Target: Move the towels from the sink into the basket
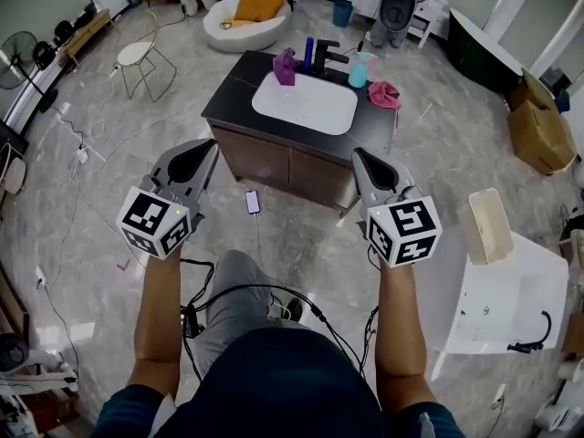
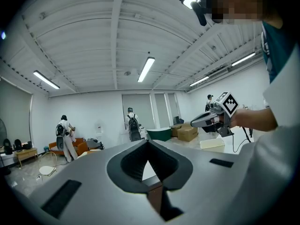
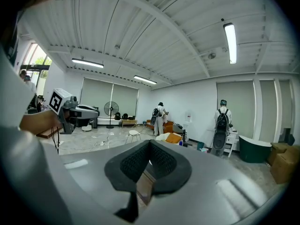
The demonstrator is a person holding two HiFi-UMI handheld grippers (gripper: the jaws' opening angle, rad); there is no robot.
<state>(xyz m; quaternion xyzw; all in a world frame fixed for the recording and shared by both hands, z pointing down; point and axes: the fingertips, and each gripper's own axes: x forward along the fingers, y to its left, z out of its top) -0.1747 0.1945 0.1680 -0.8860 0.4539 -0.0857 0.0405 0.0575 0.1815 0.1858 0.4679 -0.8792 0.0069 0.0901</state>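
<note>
Holding jaws of left gripper (image 1: 195, 150) and right gripper (image 1: 365, 159) closed, gripping nothing. Facing sink (image 1: 306, 106) straight ahead, well apart from both. Seeing purple towel (image 1: 285, 66) bunched at its back left edge, nearer left; pink towel (image 1: 384, 94) bunched on the table to its right, nearer right. Spotting basket (image 1: 488, 224) off to the right. Finding no readable brand or label

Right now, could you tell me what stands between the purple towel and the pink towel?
In the head view, a blue bottle, the black tap and a teal bottle stand between the purple towel and the pink towel.
</note>
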